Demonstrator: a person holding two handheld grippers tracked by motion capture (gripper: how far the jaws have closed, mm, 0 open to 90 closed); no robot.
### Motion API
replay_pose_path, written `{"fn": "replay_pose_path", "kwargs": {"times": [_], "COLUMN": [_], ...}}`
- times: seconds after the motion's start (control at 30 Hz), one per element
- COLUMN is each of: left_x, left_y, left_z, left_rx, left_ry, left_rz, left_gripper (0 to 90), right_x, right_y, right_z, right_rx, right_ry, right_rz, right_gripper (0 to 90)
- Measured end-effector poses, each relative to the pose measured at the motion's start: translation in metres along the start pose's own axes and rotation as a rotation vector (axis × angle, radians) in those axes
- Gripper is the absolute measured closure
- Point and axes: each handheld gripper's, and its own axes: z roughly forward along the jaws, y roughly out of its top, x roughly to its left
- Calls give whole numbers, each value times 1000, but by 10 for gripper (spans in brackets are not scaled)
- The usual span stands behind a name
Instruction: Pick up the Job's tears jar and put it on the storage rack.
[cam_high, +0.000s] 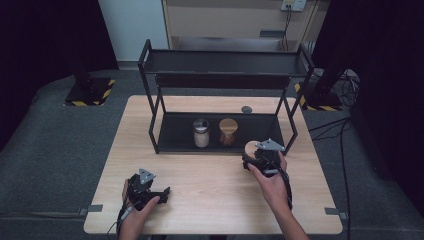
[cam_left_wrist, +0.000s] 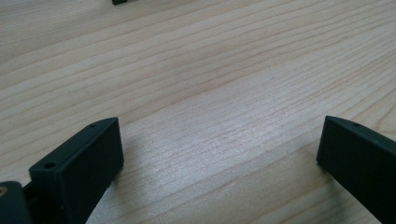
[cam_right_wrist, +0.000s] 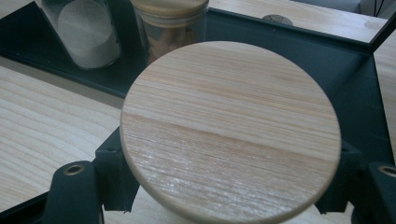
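Note:
My right gripper (cam_high: 251, 156) is shut on a jar with a round wooden lid (cam_high: 251, 148) at the front right corner of the black rack's lower tray (cam_high: 175, 136). In the right gripper view the lid (cam_right_wrist: 229, 126) sits between the two black jaws and hides the jar's body. On the tray stand a glass jar of white powder (cam_high: 201, 133) (cam_right_wrist: 88, 32) and a wooden-lidded jar with brown contents (cam_high: 228, 132) (cam_right_wrist: 170, 23). My left gripper (cam_high: 161, 193) rests near the table's front left, open, with bare wood between its jaws (cam_left_wrist: 219, 154).
The black two-tier rack (cam_high: 222, 62) stands across the back half of the wooden table (cam_high: 210, 200). A small grey disc (cam_high: 246, 109) (cam_right_wrist: 277, 19) lies on the table behind the lower tray. Dark carpet and cables surround the table.

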Motion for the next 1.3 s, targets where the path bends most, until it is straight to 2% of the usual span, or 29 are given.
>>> {"fn": "replay_pose_path", "kwargs": {"times": [1.3], "left_x": [0], "left_y": [0], "left_z": [0], "left_rx": [0], "left_ry": [0], "left_rz": [0], "left_gripper": [0], "right_x": [-4], "right_y": [31], "right_z": [23], "right_rx": [-22], "right_ry": [-40], "right_rz": [16], "right_gripper": [258]}}
